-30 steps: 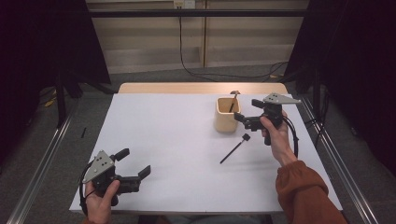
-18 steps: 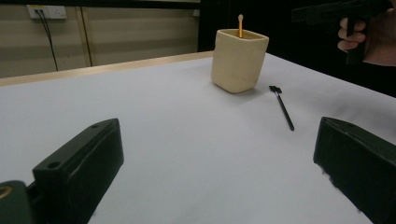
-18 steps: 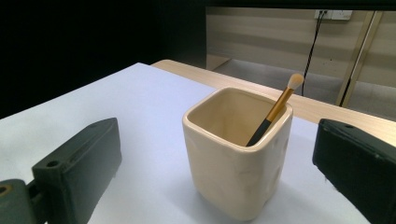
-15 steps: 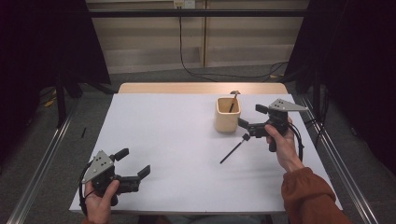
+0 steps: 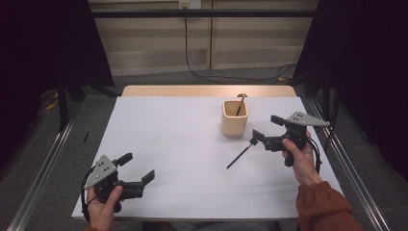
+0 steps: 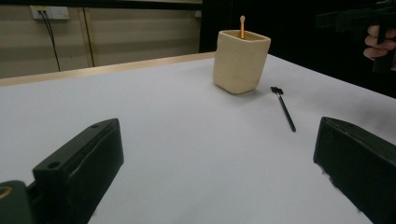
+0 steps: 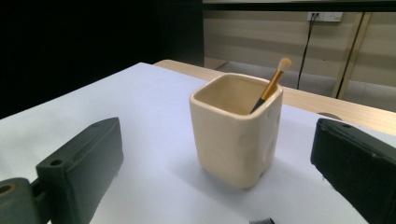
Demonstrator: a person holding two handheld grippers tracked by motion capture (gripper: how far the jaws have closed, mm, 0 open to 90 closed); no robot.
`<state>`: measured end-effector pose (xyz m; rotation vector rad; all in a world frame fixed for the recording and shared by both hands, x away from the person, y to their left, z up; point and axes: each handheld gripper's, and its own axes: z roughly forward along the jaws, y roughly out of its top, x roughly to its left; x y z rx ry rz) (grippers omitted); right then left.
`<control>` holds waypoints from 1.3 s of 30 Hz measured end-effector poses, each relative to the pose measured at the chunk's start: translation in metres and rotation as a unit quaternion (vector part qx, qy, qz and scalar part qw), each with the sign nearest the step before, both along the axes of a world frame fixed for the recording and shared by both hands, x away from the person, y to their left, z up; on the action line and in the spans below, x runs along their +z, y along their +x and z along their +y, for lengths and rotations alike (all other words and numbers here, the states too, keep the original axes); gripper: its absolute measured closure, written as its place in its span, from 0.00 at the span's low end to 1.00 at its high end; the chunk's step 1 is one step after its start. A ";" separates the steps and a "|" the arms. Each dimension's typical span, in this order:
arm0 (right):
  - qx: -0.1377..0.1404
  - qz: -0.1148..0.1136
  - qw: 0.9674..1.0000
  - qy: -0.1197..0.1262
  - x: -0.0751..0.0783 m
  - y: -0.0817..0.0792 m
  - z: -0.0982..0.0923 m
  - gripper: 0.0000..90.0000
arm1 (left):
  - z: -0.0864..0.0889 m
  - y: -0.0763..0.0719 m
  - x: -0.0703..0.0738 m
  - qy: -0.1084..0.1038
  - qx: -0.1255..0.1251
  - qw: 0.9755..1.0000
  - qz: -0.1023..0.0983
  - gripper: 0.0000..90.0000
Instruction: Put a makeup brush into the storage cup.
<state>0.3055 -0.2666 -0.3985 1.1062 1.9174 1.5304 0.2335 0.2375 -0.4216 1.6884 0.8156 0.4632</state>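
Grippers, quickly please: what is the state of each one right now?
Left gripper: open, holding nothing.
Right gripper: open, holding nothing, near the cream cup; the black brush lies on the table.

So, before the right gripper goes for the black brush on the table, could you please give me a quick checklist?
1. Right gripper open: ok.
2. Black brush lying free on the white table, nothing on it: ok.
3. Left gripper open, well away from the brush: ok.
4. Cream cup upright, apart from the brush: ok.
5. Gold-handled brush standing in the cup: ok.
6. Jaws lined up across the brush handle: cannot tell.
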 end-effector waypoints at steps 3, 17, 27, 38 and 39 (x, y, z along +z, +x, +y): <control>-0.003 0.002 1.000 0.003 -0.003 -0.006 -0.003 0.02 | 0.000 0.000 0.000 -0.001 0.001 1.000 0.000 0.02; 0.000 0.007 1.000 -0.008 -0.006 -0.032 -0.011 0.03 | 0.000 -0.001 0.001 0.003 -0.002 1.000 -0.002 0.02; -0.013 0.018 1.000 -0.012 -0.015 -0.053 -0.022 0.03 | 0.001 0.000 -0.001 0.000 0.004 1.000 -0.004 0.01; -0.021 0.023 0.999 -0.007 -0.024 -0.082 -0.029 0.04 | 0.010 -0.005 -0.001 -0.003 0.017 1.000 -0.004 0.01; -0.024 0.024 0.999 -0.006 -0.025 -0.085 -0.030 0.03 | 0.010 -0.005 -0.001 -0.004 0.017 1.000 -0.004 0.01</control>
